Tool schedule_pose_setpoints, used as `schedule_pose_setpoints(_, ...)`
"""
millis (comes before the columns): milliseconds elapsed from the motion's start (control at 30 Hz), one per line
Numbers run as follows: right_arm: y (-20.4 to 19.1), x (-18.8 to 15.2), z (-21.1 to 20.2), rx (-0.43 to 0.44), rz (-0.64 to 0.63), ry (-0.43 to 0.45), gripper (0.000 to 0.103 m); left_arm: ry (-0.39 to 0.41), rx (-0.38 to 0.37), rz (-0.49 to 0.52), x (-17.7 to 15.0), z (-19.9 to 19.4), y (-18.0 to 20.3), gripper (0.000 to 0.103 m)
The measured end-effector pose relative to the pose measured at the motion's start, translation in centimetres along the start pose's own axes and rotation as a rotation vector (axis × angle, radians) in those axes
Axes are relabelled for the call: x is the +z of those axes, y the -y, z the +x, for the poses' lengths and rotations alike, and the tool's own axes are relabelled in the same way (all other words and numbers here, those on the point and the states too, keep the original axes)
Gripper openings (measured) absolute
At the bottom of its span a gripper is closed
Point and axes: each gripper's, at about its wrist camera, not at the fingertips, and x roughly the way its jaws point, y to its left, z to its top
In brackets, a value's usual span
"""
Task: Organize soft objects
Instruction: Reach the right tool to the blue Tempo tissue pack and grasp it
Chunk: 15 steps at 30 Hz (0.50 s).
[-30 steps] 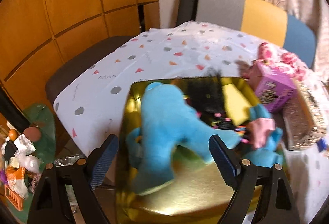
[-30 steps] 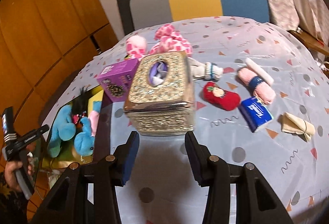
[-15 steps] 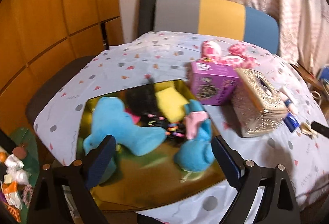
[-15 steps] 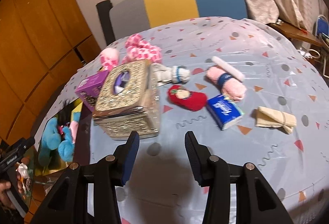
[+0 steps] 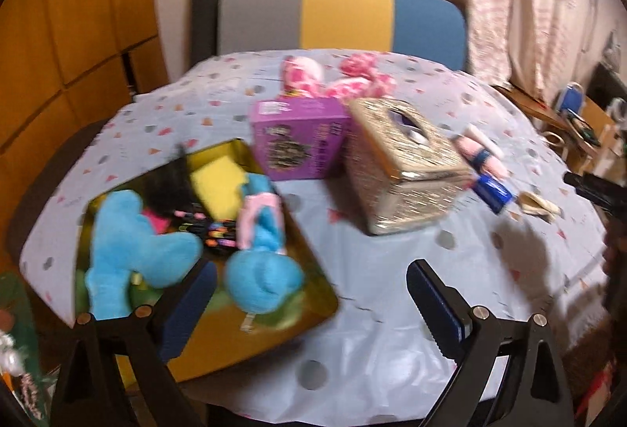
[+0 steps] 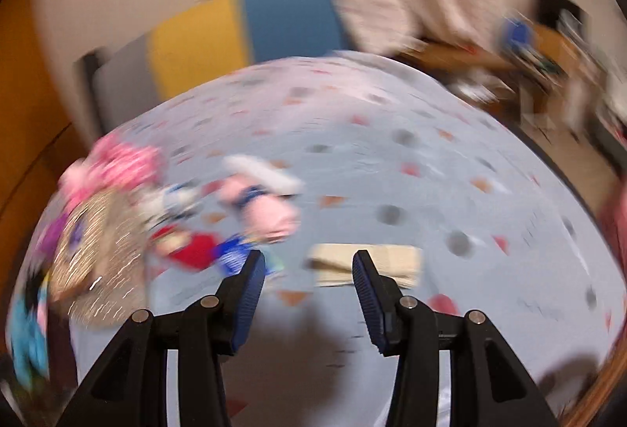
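Note:
My left gripper (image 5: 309,270) hangs open over the table's near edge, with nothing between its fingers. To its left a gold tray (image 5: 219,352) holds two blue plush toys (image 5: 137,243), a yellow sponge (image 5: 217,184) and a dark tangle. Out on the cloth lie a pink spotted plush (image 5: 352,82), a pink towel roll (image 5: 482,152), a blue tissue pack (image 5: 491,192) and a beige folded cloth (image 5: 539,201). The right wrist view is blurred. My right gripper (image 6: 308,256) is open and empty. The beige cloth (image 6: 392,264) lies just beyond its fingertips, the towel roll (image 6: 266,211) and a red soft item (image 6: 192,250) to the left.
A purple box (image 5: 299,141) and a gold tissue box (image 5: 407,168) stand mid-table between the tray and the loose items. A grey, yellow and blue chair (image 5: 345,15) is behind the table. A cluttered wooden side table (image 5: 568,117) is at the right, wood panelling at the left.
Both views have swung to the right. The left now shows tray and table middle, its jaws a little wider. The right has left the tissue box and faces the beige cloth.

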Motion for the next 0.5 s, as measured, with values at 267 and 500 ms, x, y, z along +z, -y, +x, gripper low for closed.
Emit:
schedule_pose_setpoints(267, 6.6, -0.5, 0.9, 0.060, 0.344, -0.014, 0.047, -0.055, -0.102, 0.063, 0.0, 1.2, 4.1, 0.098)
schedule_pose_setpoints(500, 6.0, -0.7, 1.3, 0.105, 0.337, -0.050, 0.047, -0.092, -0.190, 0.158, 0.6, 2.1, 8.7, 0.098)
